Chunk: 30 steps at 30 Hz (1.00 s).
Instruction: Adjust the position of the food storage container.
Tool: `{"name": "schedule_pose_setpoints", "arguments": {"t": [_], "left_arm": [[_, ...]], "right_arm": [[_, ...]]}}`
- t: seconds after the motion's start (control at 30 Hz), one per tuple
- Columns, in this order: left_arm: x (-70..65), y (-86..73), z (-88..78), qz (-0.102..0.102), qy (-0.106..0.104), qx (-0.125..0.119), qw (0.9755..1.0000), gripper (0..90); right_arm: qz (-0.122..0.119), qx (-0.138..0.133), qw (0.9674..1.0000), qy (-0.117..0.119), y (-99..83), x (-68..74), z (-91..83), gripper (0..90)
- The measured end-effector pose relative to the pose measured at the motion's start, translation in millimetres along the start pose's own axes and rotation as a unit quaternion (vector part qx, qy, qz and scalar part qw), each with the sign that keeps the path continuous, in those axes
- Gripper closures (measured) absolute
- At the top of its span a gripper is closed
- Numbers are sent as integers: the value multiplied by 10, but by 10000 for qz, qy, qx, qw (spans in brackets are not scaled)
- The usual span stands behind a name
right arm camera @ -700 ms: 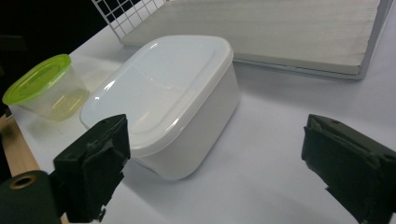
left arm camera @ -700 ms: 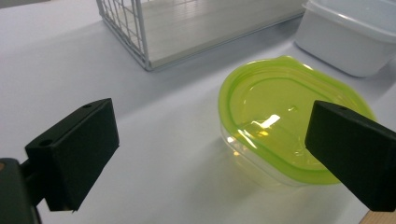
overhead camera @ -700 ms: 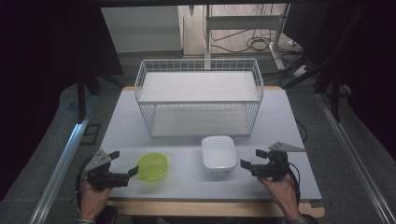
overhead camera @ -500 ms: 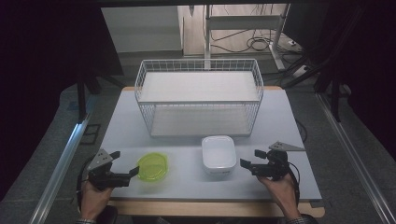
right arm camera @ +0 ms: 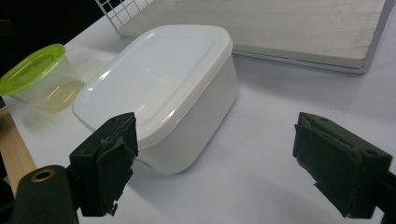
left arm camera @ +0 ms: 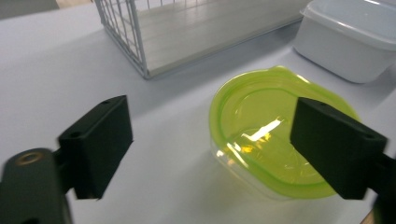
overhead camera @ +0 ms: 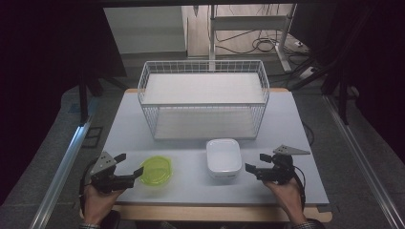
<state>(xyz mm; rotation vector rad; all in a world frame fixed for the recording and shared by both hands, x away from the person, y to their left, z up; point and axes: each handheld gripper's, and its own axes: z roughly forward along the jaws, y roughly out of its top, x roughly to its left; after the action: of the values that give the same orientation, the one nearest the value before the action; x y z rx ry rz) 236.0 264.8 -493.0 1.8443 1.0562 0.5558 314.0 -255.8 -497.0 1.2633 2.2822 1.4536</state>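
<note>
So far nothing gripped: my left gripper [overhead camera: 135, 173] jaws open beside green-lidded clear plastic tub [overhead camera: 157, 170]; right gripper [overhead camera: 254, 167] jaws open near white lidded plastic box [overhead camera: 223, 158]. Both rest on surface [overhead camera: 305, 143], outside white wire basket [overhead camera: 204, 98].

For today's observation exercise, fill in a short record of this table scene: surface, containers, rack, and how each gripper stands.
surface: pale grey table
green-lidded container: clear tub, lid on, near the left gripper
white lidded box: closed, right of the green one
wire basket rack: white, behind both containers
left gripper: open, jaws apart beside the green lid, nothing held
right gripper: open, aimed at the white box, not touching
</note>
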Motion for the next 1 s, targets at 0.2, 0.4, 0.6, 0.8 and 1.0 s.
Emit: {"name": "schedule_pose_setpoints", "arguments": {"t": [0.2, 0.4, 0.6, 0.8, 1.0], "left_arm": [[-212, 151, -29, 145, -317, -196, 9992, 420], [-399, 190, 62, 332, -719, -152, 9967, 675], [-538, 196, 156, 477, -1012, -39, 9937, 893], [-707, 201, 300, 525, -1217, 224, 9909, 899], [-871, 189, 454, 563, -1215, 525, 9896, 899]], "right_arm": [[-8, 1, 10000, -22, -1, -10, -3, 154], [-53, 23, 10000, -64, -2, -12, -6, 166], [-42, -8, 10000, -86, -3, -29, -10, 176], [-61, 53, 9999, -105, -11, -33, 4, 179], [-62, 92, 9999, -115, -18, -37, 14, 181]]}}
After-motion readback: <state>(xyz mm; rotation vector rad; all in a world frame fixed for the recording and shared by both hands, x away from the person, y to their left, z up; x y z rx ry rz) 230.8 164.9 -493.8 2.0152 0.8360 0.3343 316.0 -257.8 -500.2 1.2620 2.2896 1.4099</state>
